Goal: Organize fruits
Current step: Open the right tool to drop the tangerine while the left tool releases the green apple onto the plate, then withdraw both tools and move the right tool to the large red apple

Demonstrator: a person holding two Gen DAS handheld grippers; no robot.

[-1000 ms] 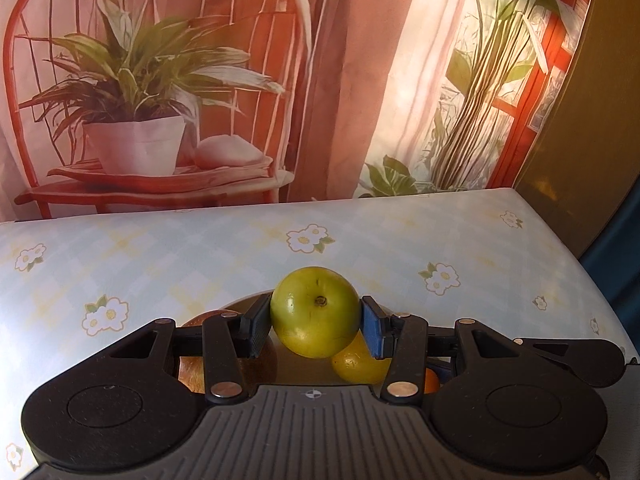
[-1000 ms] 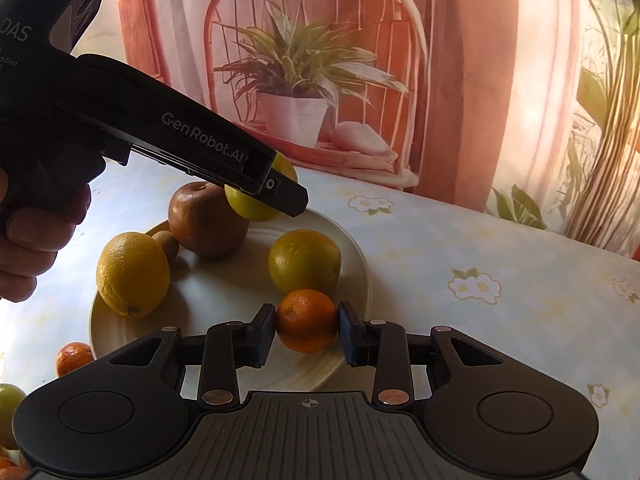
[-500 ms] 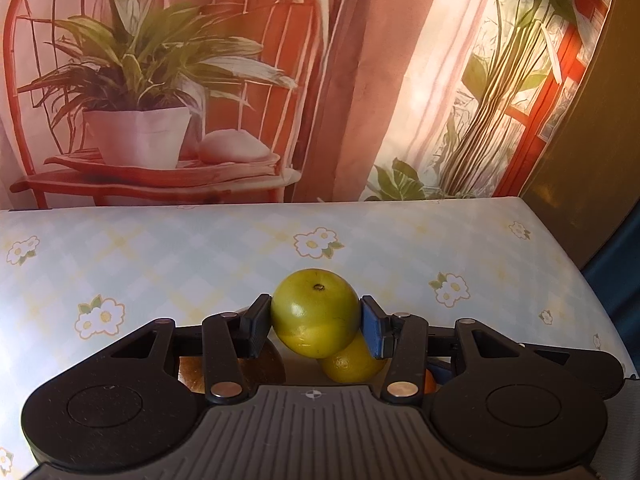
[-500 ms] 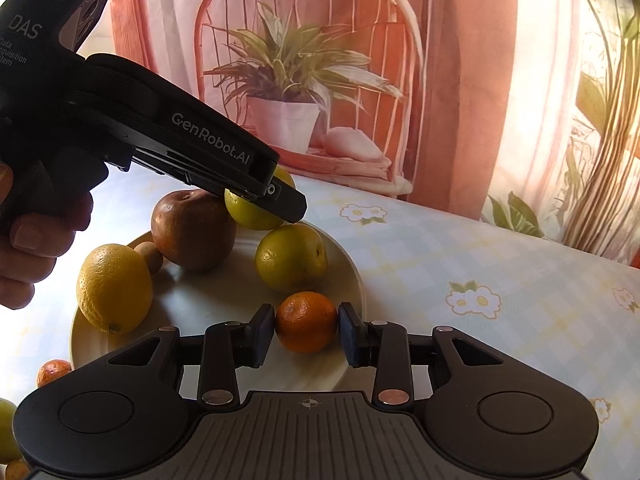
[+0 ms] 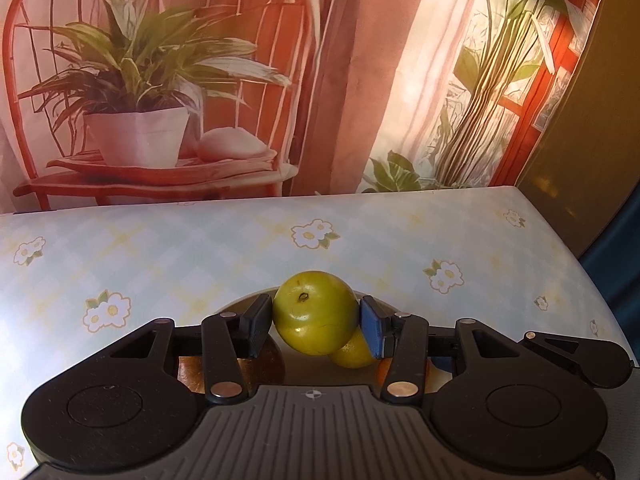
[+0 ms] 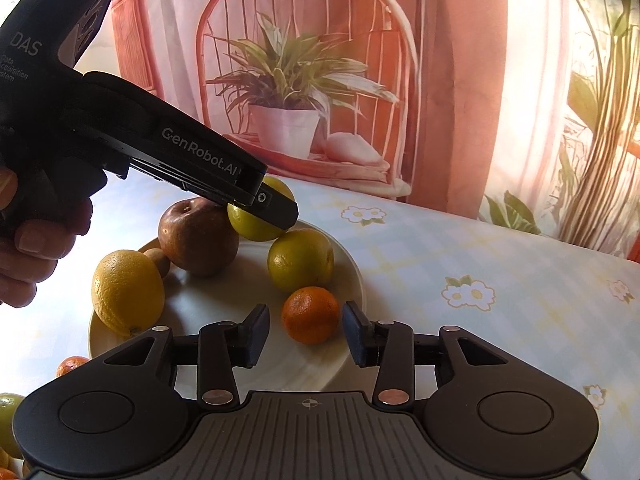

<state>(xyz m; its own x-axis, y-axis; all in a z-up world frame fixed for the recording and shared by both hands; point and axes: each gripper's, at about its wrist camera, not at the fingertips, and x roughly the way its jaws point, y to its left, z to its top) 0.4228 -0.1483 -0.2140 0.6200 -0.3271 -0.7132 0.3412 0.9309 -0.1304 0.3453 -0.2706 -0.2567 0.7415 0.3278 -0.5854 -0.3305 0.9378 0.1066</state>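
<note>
My left gripper [image 5: 316, 326] is shut on a green apple [image 5: 315, 313], held just over the far side of the white plate [image 6: 344, 356]; it also shows in the right wrist view [image 6: 256, 224]. My right gripper [image 6: 306, 334] is open, its fingers apart on either side of a small orange [image 6: 311, 314] that rests on the plate's near right part. On the plate lie a red-brown apple [image 6: 198, 238], a lemon [image 6: 127, 292], a yellow-green citrus [image 6: 301, 260] and a small brown fruit [image 6: 157, 258].
The table [image 6: 500, 280] has a pale floral cloth. Loose fruits lie off the plate at the left: a small orange [image 6: 70, 365] and a green fruit [image 6: 8, 420]. A painted backdrop [image 5: 240, 80] stands behind the table. The table edge falls away at right [image 5: 592, 280].
My right gripper has opened and let go of the small orange, which now rests on the plate. My left gripper has lowered the green apple toward the plate.
</note>
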